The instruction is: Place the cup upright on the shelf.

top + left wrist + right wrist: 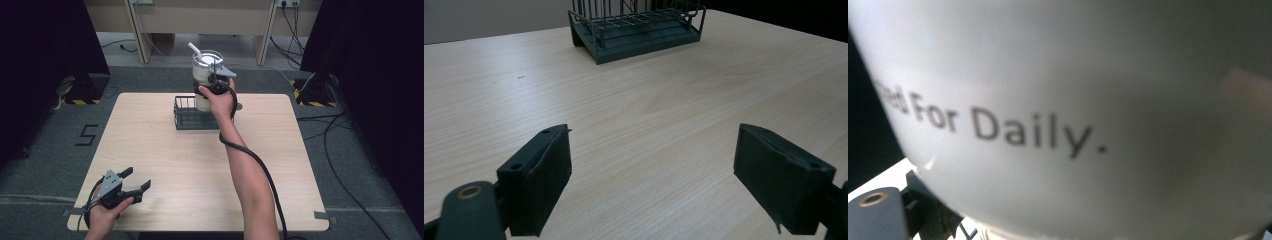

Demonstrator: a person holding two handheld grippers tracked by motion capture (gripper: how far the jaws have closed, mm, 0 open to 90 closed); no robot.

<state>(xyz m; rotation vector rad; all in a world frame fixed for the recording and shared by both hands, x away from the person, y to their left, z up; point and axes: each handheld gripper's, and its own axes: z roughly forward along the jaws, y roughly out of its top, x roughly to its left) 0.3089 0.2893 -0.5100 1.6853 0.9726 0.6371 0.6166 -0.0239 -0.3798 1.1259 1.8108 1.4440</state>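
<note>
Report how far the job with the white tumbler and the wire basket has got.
Done: the right hand-held gripper appears clamped on the white tumbler, which is held up at the dark wire basket. In hand: carrying it; whether it is going in or coming out cannot be told. Left: setting it down and letting go. The left hand-held gripper waits open at the table's near corner.

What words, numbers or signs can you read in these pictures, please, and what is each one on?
"...ed For Daily." on the white cup; the first word is cut off at the edge of the right gripper view.
"5" marked in black on the grey floor, left of the table.
</note>
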